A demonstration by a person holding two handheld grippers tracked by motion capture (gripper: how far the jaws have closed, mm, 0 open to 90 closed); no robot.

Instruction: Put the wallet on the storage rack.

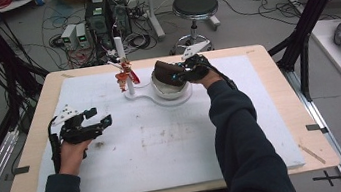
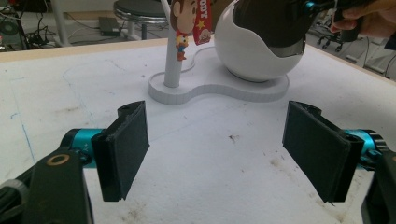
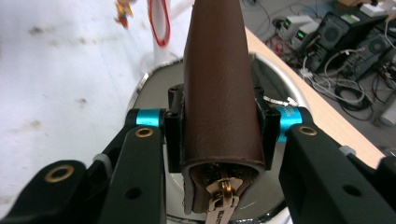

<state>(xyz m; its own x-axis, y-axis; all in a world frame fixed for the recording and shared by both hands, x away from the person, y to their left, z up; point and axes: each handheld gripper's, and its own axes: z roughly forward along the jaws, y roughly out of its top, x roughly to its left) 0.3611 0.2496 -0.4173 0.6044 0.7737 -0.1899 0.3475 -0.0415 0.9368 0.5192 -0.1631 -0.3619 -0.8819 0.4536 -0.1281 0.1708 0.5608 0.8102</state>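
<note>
Open white mat is lying between the two hands, giving free passage. At the far edge, a post with hanging charms and a round bowl are standing close together, blocking that stretch.

A red strap is hanging from the white stand's post in the left gripper view, beside a small cowboy figure charm. It is showing white capital letters running down its length; "ODY" can be read, with the start of the word cut off by the top edge, and a yellow star is sitting just below the letters. In the right gripper view, the metal zipper pull of the brown leather pouch is carrying tiny embossed lettering, too small and blurred to read.
</note>
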